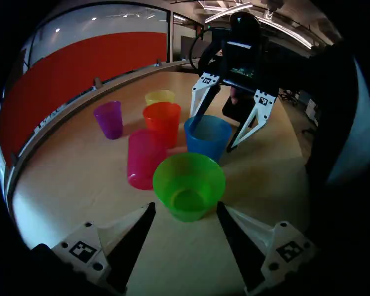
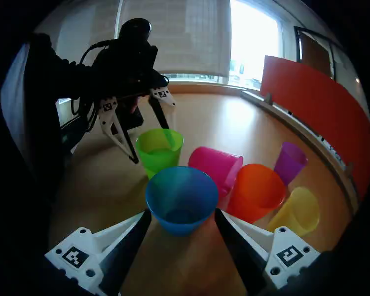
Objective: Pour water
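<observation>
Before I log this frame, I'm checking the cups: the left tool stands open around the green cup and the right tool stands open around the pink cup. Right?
Not quite. The right tool stands open around the blue cup, not a pink one, as the right gripper view shows. The left tool does stand open around the green cup.

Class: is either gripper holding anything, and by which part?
Left gripper holds nothing: it is open astride the green cup. Right gripper flanks the blue cup low on its wall; grip cannot be told.
</observation>
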A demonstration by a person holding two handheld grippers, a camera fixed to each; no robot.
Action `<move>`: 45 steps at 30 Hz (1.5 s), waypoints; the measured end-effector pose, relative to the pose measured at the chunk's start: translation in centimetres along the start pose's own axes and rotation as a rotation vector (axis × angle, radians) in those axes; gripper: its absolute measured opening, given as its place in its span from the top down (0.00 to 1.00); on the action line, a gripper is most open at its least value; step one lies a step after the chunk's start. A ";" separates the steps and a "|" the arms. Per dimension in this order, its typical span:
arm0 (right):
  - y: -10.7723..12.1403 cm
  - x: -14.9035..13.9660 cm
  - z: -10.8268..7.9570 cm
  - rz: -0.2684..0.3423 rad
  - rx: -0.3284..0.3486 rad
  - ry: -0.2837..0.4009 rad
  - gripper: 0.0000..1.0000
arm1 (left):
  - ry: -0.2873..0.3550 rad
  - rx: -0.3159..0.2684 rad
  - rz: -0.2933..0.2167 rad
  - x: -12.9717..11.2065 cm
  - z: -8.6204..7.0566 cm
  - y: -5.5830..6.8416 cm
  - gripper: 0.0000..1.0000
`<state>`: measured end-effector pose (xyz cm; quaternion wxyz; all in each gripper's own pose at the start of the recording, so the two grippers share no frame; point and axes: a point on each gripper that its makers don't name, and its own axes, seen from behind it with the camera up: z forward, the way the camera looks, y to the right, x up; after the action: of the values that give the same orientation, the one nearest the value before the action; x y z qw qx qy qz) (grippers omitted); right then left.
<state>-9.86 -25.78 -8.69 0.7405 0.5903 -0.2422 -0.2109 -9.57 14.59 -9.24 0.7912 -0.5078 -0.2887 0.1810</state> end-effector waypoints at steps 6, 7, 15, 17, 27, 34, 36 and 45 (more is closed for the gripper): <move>0.1 -0.5 -1.1 0.005 -0.019 -0.008 0.01 | -0.016 0.035 0.003 -0.7 -0.9 -0.5 0.08; 0.1 -0.6 -1.4 0.005 -0.023 -0.011 0.01 | -0.019 0.041 0.002 -0.8 -1.2 -0.6 0.08; 0.5 -1.4 -3.1 0.005 -0.058 -0.029 0.00 | -0.035 0.078 -0.010 -1.9 -2.7 -0.9 0.08; 0.6 -1.4 -3.4 0.006 -0.067 -0.029 0.01 | -0.037 0.090 -0.009 -2.1 -3.0 -1.2 0.08; 1.3 -2.4 -4.7 0.049 -0.130 -0.044 0.00 | -0.042 0.144 -0.019 -2.8 -3.8 -2.0 0.08; 2.5 -3.3 -5.5 0.144 -0.212 -0.058 0.00 | -0.059 0.232 -0.092 -4.0 -4.6 -4.1 0.08; 2.9 -3.4 -5.9 0.160 -0.237 -0.059 0.00 | -0.065 0.260 -0.110 -4.3 -4.9 -4.7 0.08; 4.0 -3.7 -7.4 0.220 -0.346 -0.074 0.01 | -0.061 0.366 -0.162 -4.8 -6.1 -6.6 0.08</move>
<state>-8.20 -17.01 -6.56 0.8401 0.4160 -0.2924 -0.1890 -9.37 4.76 -6.55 0.8733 -0.3249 -0.3144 0.1817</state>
